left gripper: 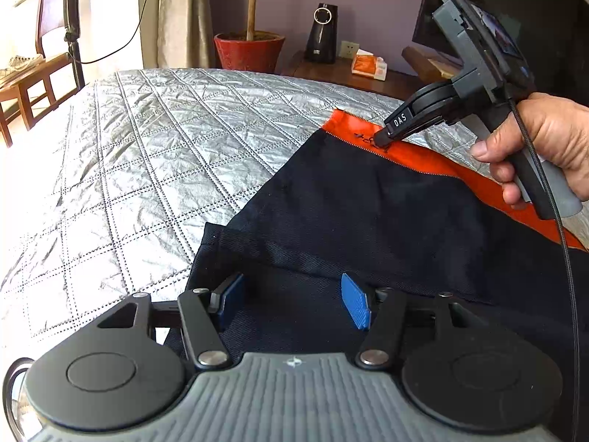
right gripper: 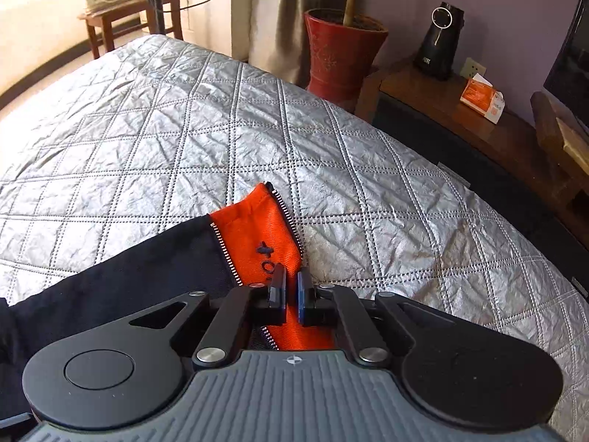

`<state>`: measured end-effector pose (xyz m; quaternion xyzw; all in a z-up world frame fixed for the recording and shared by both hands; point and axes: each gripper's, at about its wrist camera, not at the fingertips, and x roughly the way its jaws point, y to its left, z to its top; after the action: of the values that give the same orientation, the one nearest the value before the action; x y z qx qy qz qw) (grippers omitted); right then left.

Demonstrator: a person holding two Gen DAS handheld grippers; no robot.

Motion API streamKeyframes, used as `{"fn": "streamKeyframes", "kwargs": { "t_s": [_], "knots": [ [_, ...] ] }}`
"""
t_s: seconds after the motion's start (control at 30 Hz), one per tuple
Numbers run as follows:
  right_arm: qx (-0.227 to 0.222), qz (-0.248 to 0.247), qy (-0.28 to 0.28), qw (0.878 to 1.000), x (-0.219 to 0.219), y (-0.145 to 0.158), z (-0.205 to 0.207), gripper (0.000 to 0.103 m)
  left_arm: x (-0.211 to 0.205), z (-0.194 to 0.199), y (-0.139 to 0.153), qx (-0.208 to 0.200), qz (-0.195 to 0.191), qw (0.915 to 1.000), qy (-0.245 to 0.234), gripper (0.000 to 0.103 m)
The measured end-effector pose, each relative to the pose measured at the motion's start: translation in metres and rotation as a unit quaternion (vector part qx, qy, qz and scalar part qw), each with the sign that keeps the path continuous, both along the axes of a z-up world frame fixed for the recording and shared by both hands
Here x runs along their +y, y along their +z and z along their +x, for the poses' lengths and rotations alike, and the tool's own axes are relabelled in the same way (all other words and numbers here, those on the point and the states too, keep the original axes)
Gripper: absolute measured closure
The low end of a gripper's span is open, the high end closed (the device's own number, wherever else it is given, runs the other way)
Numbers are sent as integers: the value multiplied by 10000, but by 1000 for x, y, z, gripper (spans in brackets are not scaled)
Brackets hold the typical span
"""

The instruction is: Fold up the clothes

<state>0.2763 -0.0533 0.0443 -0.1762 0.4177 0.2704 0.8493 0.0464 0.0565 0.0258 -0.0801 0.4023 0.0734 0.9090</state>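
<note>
**Orange trim pinched, dark cloth waiting**

Blue-padded fingers of the left gripper (left gripper: 294, 300) stand wide apart low in the left wrist view, hovering over the dark navy garment (left gripper: 368, 213); whether they touch the cloth is hard to tell. Further up and to the right, the right gripper (left gripper: 383, 142), held in the person's right hand (left gripper: 541, 147), is clamped narrow on the orange zippered edge (right gripper: 257, 228) of the garment. It lies spread across the lower right of the silver quilted bedspread (left gripper: 154, 140). Behind, upper centre, stands a red pot (left gripper: 250, 49).
</note>
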Motion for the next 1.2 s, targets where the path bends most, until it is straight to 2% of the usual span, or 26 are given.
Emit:
{"fn": "streamKeyframes", "kwargs": {
  "t_s": [0.07,0.1,0.2,0.23,0.27,0.33,0.37,0.43,0.5,0.6,0.7,0.8,0.87,0.9,0.93,1.0,1.03,1.1,1.13,1.2],
  "knots": [
    [-529,46,-123,9985,-3,19,-3,97,-4,0,-2,31,32,10000,-57,48],
    [-957,-2,-170,9953,-3,31,-5,97,-7,0,-3,47,47,9999,-88,47],
    [-2021,194,-286,9788,-7,65,-12,96,-13,-2,-3,52,124,9998,-170,47],
    [-2092,313,-317,9769,-8,71,-11,94,-13,-2,-3,63,141,9997,-180,46],
    [-2148,410,-344,9752,-10,76,-11,85,-14,-2,-3,73,158,9997,-190,44],
    [-1994,200,-326,9792,-11,77,-9,72,-16,-2,-4,93,191,9996,-210,44],
    [-2109,50,-428,9766,-14,78,-14,66,-16,-2,-4,104,208,9995,-220,43],
    [-1942,261,-792,9774,-39,84,-27,65,-18,-1,-5,124,241,9993,-240,43],
    [-1582,537,-1235,9782,-75,90,-48,62,-19,-1,-5,145,274,9992,-260,42],
    [-1048,521,-1752,9776,-136,86,-103,54,-21,-1,-7,199,296,9987,-351,38],
    [-441,103,-2013,9785,-184,62,-180,51,-34,-2,-8,247,507,9967,-576,37],
    [154,-355,-2106,9768,-209,35,-248,51,-45,-3,-8,202,693,9947,-736,37],
    [599,-224,-2184,9738,-220,22,-287,51,-49,-4,-9,218,765,9938,-782,37],
    [676,-166,-2156,9740,-218,20,-301,51,-50,-4,-9,222,798,9935,-782,37],
    [737,-114,-2116,9745,-216,18,-315,51,-50,-4,-9,216,842,9932,-768,37],
    [503,-110,-1634,9852,-196,26,-340,47,-48,-4,-7,173,971,9928,-686,37],
    [478,-128,-1217,9913,-181,29,-349,43,-47,-4,-6,139,1054,9923,-643,37],
    [427,-244,-233,9985,-145,33,-368,42,-45,-6,-1,24,1292,9901,-548,37],
    [357,-406,226,9983,-126,31,-376,42,-45,-7,2,-38,1399,9889,-500,37],
    [304,-567,757,9951,-93,25,-388,43,-43,-8,6,-145,1477,9881,-397,36]
  ]
}}
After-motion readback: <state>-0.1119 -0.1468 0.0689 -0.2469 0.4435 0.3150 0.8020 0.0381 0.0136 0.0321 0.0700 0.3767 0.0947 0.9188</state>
